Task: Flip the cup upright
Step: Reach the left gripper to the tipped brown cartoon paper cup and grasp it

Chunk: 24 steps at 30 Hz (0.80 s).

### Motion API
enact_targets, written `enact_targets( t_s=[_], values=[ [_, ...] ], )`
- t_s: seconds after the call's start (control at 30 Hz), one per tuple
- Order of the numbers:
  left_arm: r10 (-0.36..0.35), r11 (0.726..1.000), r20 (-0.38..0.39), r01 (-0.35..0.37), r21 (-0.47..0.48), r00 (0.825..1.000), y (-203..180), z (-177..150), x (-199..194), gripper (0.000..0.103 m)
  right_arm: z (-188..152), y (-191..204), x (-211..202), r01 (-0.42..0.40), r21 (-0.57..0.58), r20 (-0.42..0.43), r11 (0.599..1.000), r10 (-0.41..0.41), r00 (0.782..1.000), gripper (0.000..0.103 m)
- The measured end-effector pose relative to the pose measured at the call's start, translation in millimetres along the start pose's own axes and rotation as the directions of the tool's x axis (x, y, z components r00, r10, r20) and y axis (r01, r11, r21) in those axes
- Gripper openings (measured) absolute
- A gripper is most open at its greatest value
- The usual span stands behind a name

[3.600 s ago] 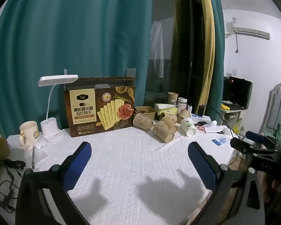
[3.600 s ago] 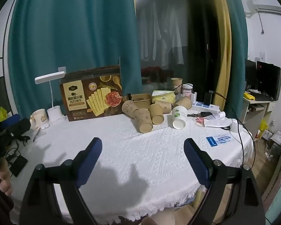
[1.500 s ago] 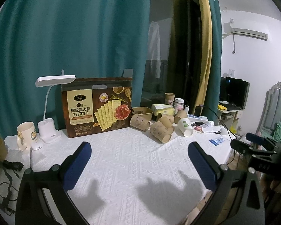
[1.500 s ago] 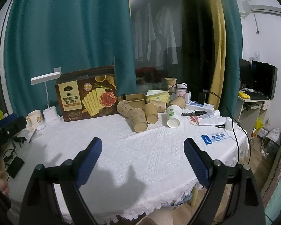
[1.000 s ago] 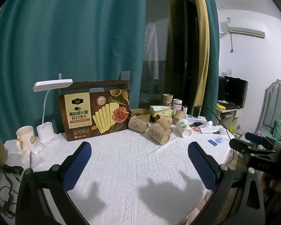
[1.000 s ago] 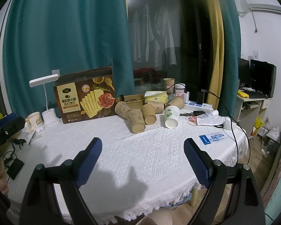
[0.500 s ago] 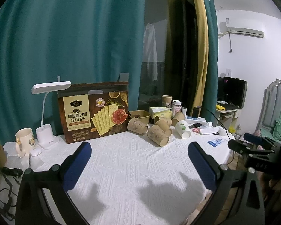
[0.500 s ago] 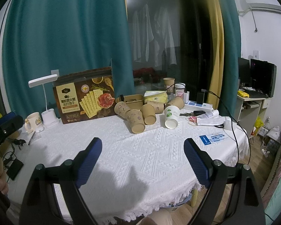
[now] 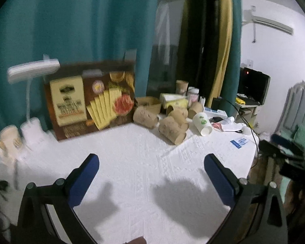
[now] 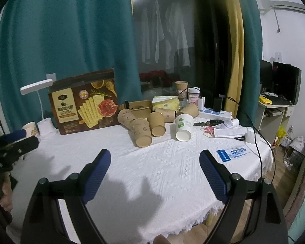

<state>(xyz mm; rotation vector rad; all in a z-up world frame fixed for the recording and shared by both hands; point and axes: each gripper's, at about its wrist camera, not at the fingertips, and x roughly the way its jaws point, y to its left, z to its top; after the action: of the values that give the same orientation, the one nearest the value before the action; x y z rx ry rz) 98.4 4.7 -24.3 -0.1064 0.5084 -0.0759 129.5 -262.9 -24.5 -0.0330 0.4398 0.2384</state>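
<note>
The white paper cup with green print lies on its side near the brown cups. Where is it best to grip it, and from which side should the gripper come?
Probably grip the white cup across its side wall, about mid-length, coming from above with the open right gripper. Its open mouth faces the cameras, so the tapered wall lies crosswise to the fingers. Its right flank is free, whereas brown cups lie close on its left.

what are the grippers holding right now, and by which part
Nothing is held. The left gripper and right gripper are both open above the white cloth, apart from the tipped cups.
</note>
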Motion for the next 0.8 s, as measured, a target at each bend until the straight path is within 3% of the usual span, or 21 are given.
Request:
enact_targets(
  t_s=[0.17, 0.37, 0.53, 0.67, 0.8],
  values=[
    [-0.032, 0.999, -0.120, 0.027, -0.045, 0.992, 15, 16, 77, 0.103, 10, -20, 62, 0.027, -0.011, -0.055, 1.000, -0.028, 0.998, 0.087],
    [-0.104, 0.993, -0.285, 0.081, -0.092, 0.953, 21, 41, 190, 0.103, 28, -55, 144, 0.038, 0.007, -0.150, 0.999, -0.036, 0.988, 0.087],
    [-0.096, 0.978, -0.330, 0.026, -0.209, 0.939, 36, 61, 266, 0.103, 44, -78, 190, 0.054, 0.037, -0.174, 0.998, -0.047, 0.984, 0.087],
    [-0.081, 0.951, -0.360, -0.036, -0.307, 0.929, 52, 72, 321, 0.103, 44, -84, 204, 0.046, 0.057, -0.174, 0.997, -0.035, 0.984, 0.087],
    [-0.126, 0.924, -0.365, -0.025, -0.382, 0.922, 56, 80, 361, 0.100, 34, -85, 214, 0.044, 0.067, -0.197, 0.997, -0.030, 0.980, 0.087]
  ],
)
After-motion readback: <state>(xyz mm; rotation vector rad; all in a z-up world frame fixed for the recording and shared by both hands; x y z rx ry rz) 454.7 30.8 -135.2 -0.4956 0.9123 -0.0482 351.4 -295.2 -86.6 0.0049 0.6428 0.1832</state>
